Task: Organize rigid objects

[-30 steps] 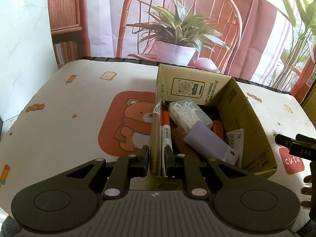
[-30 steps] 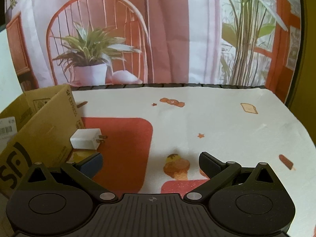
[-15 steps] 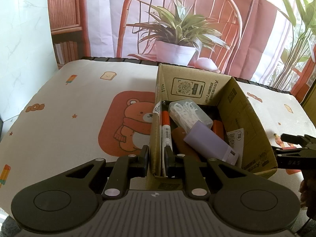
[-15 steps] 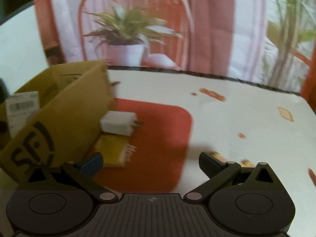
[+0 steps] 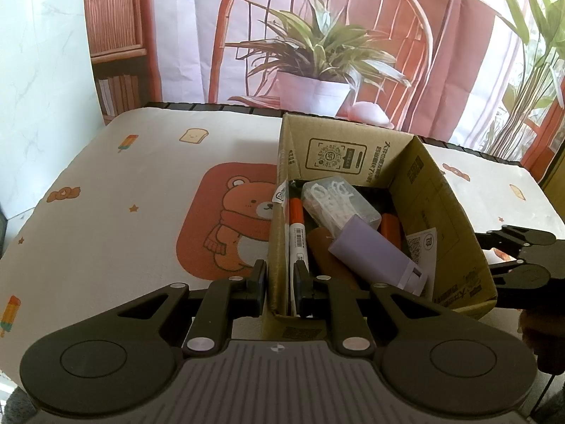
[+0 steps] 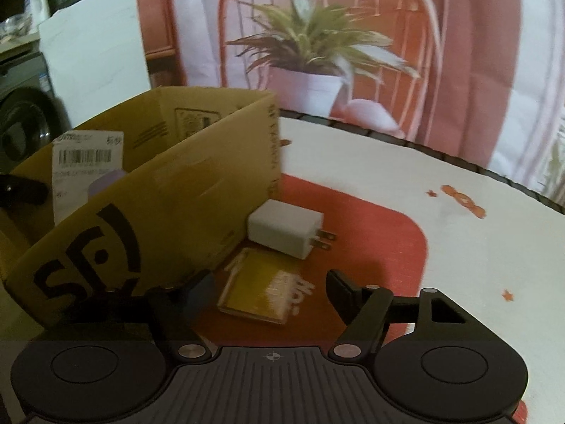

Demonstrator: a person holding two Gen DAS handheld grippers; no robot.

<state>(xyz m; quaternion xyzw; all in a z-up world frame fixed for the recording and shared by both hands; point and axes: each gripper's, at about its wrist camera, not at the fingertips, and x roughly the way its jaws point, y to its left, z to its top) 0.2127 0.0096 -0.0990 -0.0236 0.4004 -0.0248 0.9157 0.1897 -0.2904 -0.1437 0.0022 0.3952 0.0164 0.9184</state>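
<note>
The setting is appearing as a home interior arranged for recording. A table [image 5: 106,219] is carrying a child-style cloth printed with a bear [image 5: 236,226], toast and ice-lolly motifs. Behind its far edge, a printed backdrop [image 5: 441,53] is showing a chair, a potted plant and a bookshelf. At the far left of the right wrist view, a washing machine [image 6: 24,120] is standing with a detergent bottle [image 6: 37,0] on top, indicating a domestic room.
</note>
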